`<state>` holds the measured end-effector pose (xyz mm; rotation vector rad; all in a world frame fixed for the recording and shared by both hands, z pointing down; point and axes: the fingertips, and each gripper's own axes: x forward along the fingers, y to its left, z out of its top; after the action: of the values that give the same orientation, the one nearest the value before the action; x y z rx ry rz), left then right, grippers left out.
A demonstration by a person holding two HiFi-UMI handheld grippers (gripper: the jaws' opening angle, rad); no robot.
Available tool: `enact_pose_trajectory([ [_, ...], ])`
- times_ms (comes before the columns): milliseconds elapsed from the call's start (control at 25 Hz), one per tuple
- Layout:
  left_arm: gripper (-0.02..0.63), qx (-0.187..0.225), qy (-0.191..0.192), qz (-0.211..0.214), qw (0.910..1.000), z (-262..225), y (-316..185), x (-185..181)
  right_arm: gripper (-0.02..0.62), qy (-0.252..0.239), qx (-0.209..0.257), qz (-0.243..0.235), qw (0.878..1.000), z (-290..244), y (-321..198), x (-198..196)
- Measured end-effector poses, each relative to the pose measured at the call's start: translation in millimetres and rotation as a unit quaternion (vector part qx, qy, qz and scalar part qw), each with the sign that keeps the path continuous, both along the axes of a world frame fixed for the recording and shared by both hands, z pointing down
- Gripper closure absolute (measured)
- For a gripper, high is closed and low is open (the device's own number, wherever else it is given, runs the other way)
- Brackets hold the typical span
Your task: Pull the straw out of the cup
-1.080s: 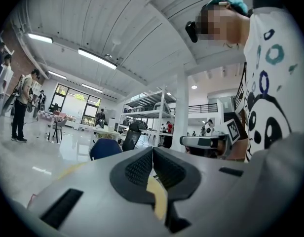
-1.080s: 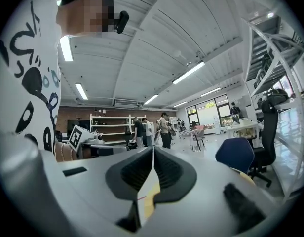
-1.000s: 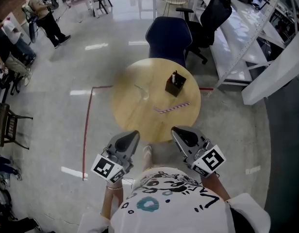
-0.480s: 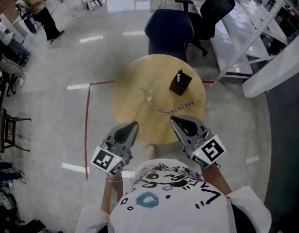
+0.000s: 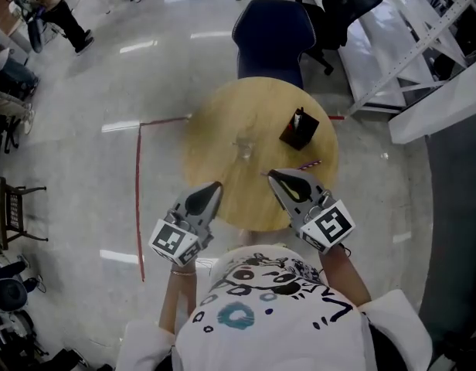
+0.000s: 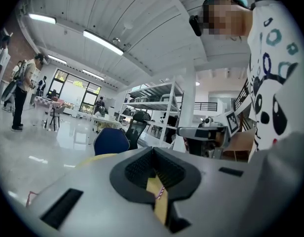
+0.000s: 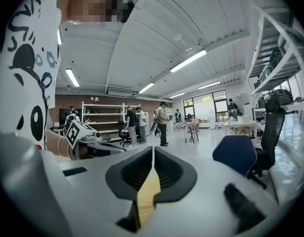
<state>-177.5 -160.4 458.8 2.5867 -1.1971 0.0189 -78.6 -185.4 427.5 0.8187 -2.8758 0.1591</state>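
In the head view a round wooden table (image 5: 222, 130) carries a small clear cup (image 5: 244, 148) near its middle. A red-and-white striped straw (image 5: 309, 164) lies flat on the tabletop to the right of the cup, not in it. My right gripper (image 5: 275, 176) is shut and hangs over the table's near edge, hiding the straw's left end. My left gripper (image 5: 213, 188) is shut at the near left edge, holding nothing. In the left gripper view the shut gripper (image 6: 153, 152) shows a bit of the straw (image 6: 161, 193) through the gap below. Only tabletop shows below the right gripper (image 7: 153, 153) in its own view.
A black pen holder (image 5: 298, 130) stands on the table's right side. A blue chair (image 5: 273, 31) is behind the table, and a black office chair (image 5: 350, 2) further back right. White shelving (image 5: 423, 45) runs along the right. Red tape (image 5: 137, 199) marks the floor on the left. People stand at far left.
The view has moved toward the table. Both grippers came forward, and the right one now overlaps the table edge and covers the straw's left end. Both stay shut.
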Motion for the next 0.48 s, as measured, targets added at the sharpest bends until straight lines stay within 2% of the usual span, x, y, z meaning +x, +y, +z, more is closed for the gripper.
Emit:
enact_pose_trajectory([
  [240,0.589,-0.029,0.003,0.007,0.9996,37,-32,-28,0.567,0.043,-0.027,0.000,0.999,44,-36,-34],
  [480,0.589,-0.057,0.005,0.011,0.9983,80,-64,-39,0.566,0.153,-0.012,-0.029,0.988,107,-69,-66],
])
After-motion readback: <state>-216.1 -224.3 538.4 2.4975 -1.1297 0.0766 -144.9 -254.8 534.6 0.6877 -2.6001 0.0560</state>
